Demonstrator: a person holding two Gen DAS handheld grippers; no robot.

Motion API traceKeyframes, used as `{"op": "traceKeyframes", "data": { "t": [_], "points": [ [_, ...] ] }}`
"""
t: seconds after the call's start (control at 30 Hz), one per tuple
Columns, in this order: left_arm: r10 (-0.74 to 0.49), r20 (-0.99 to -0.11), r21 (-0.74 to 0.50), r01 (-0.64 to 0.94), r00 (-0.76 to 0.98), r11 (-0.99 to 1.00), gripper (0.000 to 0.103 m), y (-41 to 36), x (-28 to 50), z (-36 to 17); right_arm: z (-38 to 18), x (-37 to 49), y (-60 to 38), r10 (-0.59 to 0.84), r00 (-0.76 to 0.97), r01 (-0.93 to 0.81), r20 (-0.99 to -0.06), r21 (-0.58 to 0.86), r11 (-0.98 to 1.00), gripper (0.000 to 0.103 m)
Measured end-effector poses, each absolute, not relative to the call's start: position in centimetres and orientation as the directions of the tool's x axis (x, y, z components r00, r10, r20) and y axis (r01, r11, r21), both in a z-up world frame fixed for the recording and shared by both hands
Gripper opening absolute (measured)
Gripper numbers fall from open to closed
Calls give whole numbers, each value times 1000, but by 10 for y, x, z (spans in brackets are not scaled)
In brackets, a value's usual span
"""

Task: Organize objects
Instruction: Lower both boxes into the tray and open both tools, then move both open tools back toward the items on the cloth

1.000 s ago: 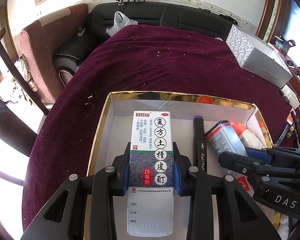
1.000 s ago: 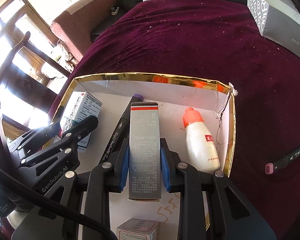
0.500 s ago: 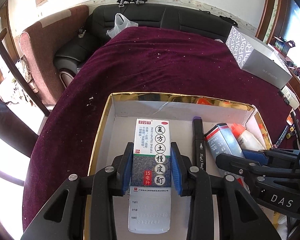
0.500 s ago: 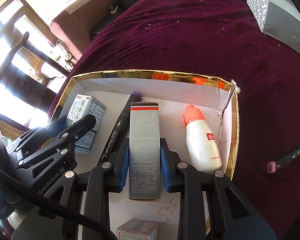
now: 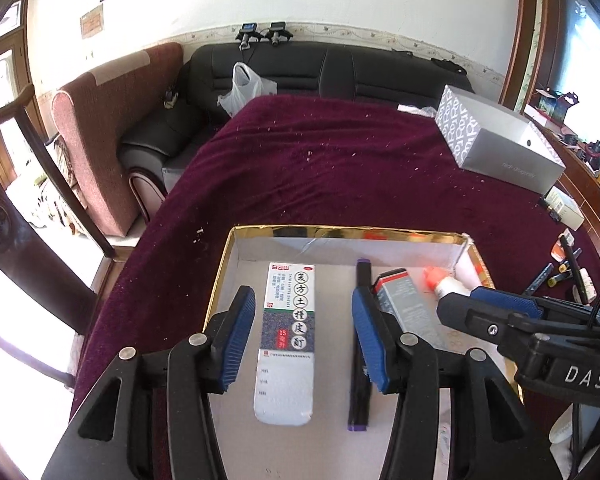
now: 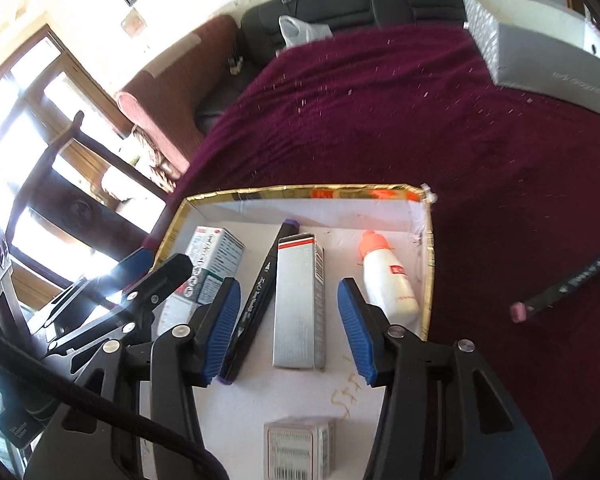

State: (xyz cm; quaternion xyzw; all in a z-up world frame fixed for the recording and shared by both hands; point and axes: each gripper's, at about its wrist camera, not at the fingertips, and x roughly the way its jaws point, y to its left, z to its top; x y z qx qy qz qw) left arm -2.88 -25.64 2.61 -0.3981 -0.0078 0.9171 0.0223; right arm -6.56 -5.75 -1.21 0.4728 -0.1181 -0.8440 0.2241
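Tray (image 5: 220, 268) — gold rim clear | medicine box (image 5: 286, 340) flat, untouched between opening jaws

Left gripper (image 5: 303, 334) and right gripper (image 6: 287, 328) jaws opening.

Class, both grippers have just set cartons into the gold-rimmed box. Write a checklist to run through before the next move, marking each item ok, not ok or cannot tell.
1. Left gripper clear of the white medicine carton: ok, jaws opening, gaps on both sides.
2. Right gripper clear of the silver carton: ok, jaws opening, nothing pressed.
3. Both cartons lie flat in the gold-rimmed box: ok.
4. Black marker free of the right gripper's left finger: cannot tell, they overlap in view.
5. White bottle with orange cap inside the box: ok.
6. All objects boxed: not ok, a pink-capped marker lies on the maroon cloth.
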Motion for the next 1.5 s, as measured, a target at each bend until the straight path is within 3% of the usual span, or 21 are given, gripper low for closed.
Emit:
{"op": "traceKeyframes", "data": {
  "t": [0.27,0.47,0.53,0.57,0.6,0.63,0.67,0.7,0.8,0.9,1.1,1.3,1.5],
  "points": [
    [96,-669,-60,-75,-737,-995,52,-231,17,61,17,-14,-5,-435,-573,233,-695,370,-899,66],
    [232,-630,-169,-161,-741,-972,52,-204,44,84,58,35,54,-256,-728,160,-637,205,-966,66],
    [279,-605,-211,-187,-745,-959,52,-196,51,94,80,59,74,-178,-804,123,-568,134,-983,75],
    [297,-592,-229,-197,-749,-953,52,-193,53,99,91,71,83,-134,-840,94,-525,102,-990,86],
    [316,-577,-248,-208,-753,-946,52,-192,56,104,101,84,94,-92,-877,61,-473,79,-995,89],
    [335,-556,-268,-218,-760,-939,52,-192,58,111,108,95,105,-65,-905,37,-421,75,-997,90],
    [348,-534,-282,-225,-771,-932,52,-193,62,117,111,103,118,-59,-920,25,-388,91,-996,100],
    [358,-508,-294,-233,-784,-927,52,-195,67,125,112,109,131,-63,-924,16,-377,125,-992,103],
    [338,-428,-292,-226,-838,-929,62,-203,83,149,99,97,168,-159,-865,34,-475,261,-965,103],
    [306,-368,-277,-210,-878,-938,64,-210,96,170,77,88,197,-204,-819,7,-536,347,-938,103],
    [231,-316,-248,-155,-920,-956,65,-216,105,201,70,87,234,-85,-858,-105,-507,336,-936,103],
    [181,-331,-228,-108,-926,-968,65,-211,102,205,64,80,271,74,-880,-238,-468,301,-923,103],
    [135,-335,-214,-64,-933,-975,65,-199,113,197,38,69,314,96,-878,-289,-469,360,-887,103]
  ]
}}
